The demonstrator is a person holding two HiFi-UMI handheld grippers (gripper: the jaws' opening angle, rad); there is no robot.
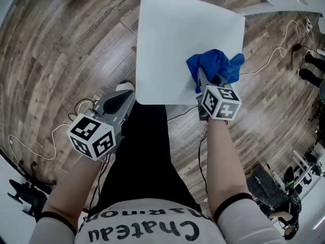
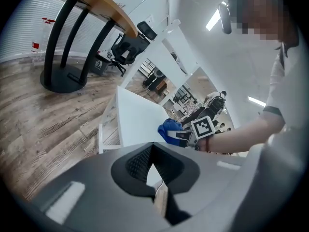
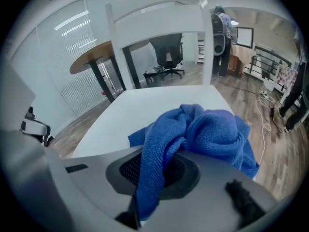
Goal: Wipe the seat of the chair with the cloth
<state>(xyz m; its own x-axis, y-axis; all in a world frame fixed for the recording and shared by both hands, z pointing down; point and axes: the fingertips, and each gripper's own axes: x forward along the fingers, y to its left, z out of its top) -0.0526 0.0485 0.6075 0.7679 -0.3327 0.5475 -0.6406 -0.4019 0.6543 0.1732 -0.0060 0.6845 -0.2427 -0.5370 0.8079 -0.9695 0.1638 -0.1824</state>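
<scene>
The white chair seat lies in front of me, seen from above in the head view. A bunched blue cloth rests on its right front part. My right gripper is shut on the cloth, a fold of which runs down between the jaws. In the left gripper view the cloth and seat show ahead. My left gripper hangs off the seat's left front corner, above the floor, jaws shut with nothing between them.
The chair's white backrest rises behind the seat. A round wooden table on a black base and a black office chair stand on the wood floor. White cables trail on the floor at both sides.
</scene>
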